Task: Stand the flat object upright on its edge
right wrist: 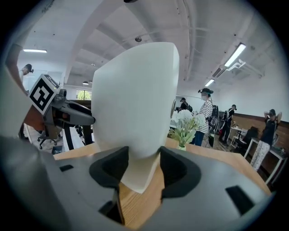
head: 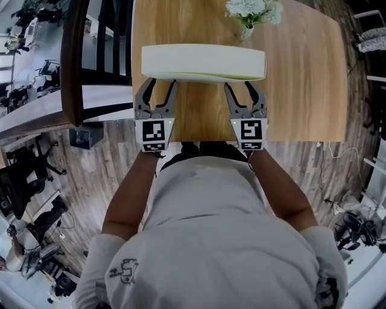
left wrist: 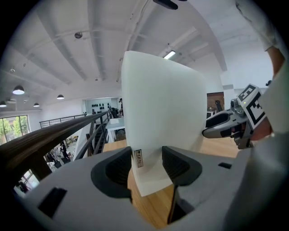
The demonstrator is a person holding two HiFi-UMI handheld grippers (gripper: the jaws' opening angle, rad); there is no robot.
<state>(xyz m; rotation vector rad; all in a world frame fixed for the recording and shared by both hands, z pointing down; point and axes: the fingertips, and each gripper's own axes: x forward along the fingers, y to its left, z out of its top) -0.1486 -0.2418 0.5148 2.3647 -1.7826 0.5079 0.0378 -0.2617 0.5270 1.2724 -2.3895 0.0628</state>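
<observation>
A white, thick flat object (head: pixel 204 62) is held upright on its long edge over the wooden table (head: pixel 301 90); only its top edge shows in the head view. My left gripper (head: pixel 161 83) is shut on its left end and my right gripper (head: pixel 240 84) on its right end. In the left gripper view the white object (left wrist: pixel 167 103) rises between the pads of the left gripper (left wrist: pixel 146 164), a small label by the left pad. In the right gripper view the object (right wrist: pixel 135 103) is pinched by the right gripper (right wrist: pixel 143 164). Whether its lower edge touches the wood is hidden.
A vase of white flowers (head: pixel 250 15) stands at the table's far side, just behind the object. A dark wooden railing (head: pixel 72 60) runs along the table's left. The table's near edge lies right under my grippers. Several people (right wrist: pixel 205 117) stand in the room beyond.
</observation>
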